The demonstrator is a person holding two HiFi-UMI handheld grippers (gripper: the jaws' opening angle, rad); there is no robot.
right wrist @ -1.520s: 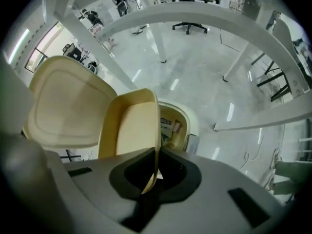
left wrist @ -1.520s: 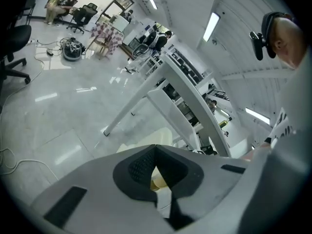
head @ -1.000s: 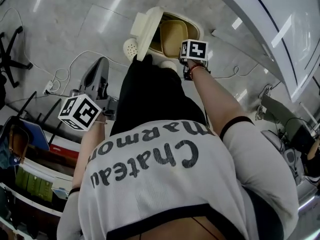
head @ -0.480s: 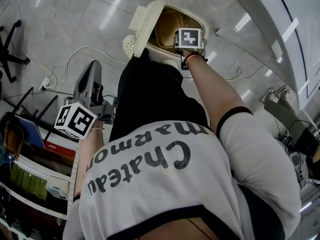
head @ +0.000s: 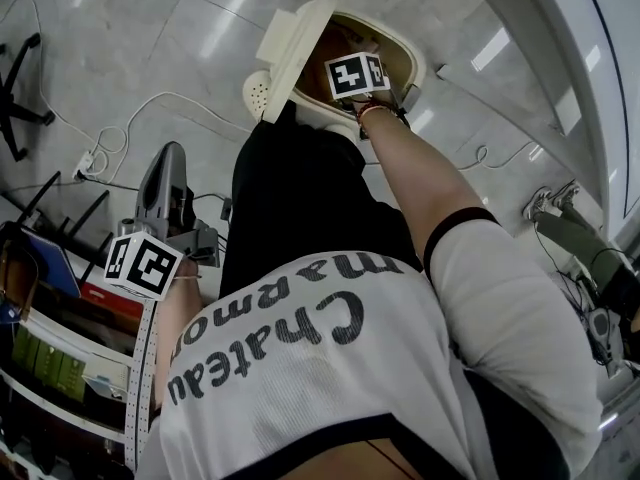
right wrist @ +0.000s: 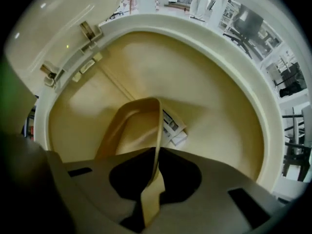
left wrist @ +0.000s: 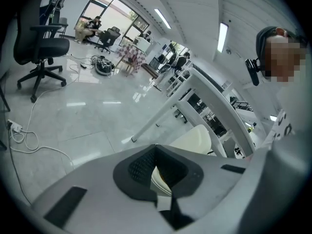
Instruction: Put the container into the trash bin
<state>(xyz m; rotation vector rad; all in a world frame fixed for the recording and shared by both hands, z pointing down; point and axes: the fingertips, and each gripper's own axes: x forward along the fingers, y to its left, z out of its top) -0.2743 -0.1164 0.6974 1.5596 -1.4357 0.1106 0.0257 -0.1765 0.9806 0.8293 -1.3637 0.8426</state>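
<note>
Right gripper (right wrist: 153, 189): jaws clamped on rim of tan container (right wrist: 131, 126), held low inside mouth of bin (right wrist: 229, 82)
Bin lid (head: 295, 43) raised; printed paper (right wrist: 173, 126) lies at bin bottom, beside container
Left gripper (left wrist: 165, 201): jaws together, nothing between, held at person's side well apart from bin
Floor (head: 150, 48): pale glossy tile, light reflections, white cable (head: 130, 118) trailing across it
Room: open office, chair (left wrist: 41, 43), white desk (left wrist: 209, 96), ceiling strip lights
</note>
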